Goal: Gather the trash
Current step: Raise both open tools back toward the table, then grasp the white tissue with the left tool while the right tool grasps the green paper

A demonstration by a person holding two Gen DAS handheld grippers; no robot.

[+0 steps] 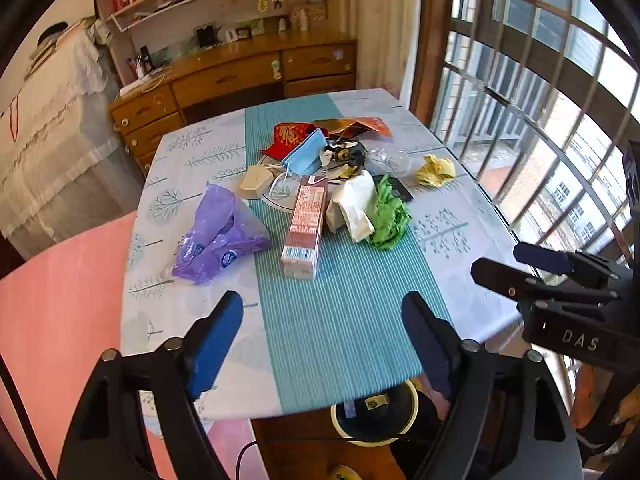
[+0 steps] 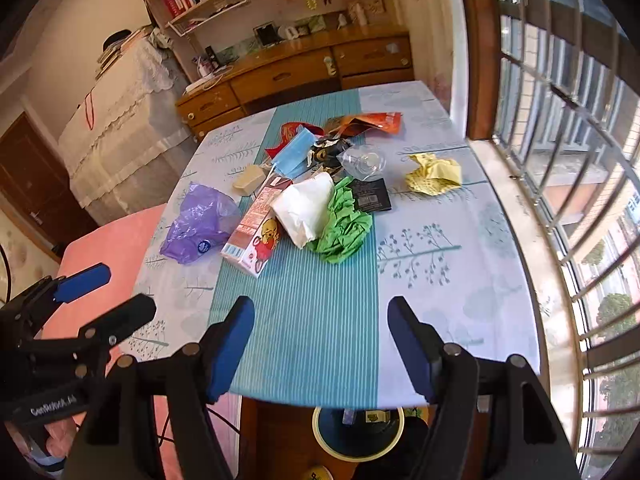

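Desk [image 1: 192, 344] near edge hides most of the bin [image 1: 376, 412] underneath. Trash pile [image 1: 320, 184] sits mid-desk, wrappers overlapping, with bare cloth in front. Left claw [image 1: 322, 344] and right claw [image 2: 320, 344] both gape, holding nothing.

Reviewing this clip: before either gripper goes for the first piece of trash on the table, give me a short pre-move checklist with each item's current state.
1. Left gripper empty, pads apart: ok.
2. Right gripper empty, pads apart: ok.
3. Both grippers short of the pile, over the near table edge, touching nothing: ok.
4. Nearest items free to grab: milk carton lies flat on the striped runner and purple bag lies beside it, nothing on top of either: ok.
5. Bin on the floor under the near edge; only partly visible, room inside: cannot tell.
6. Yellow crumpled paper lies apart from the pile, toward the window: ok.
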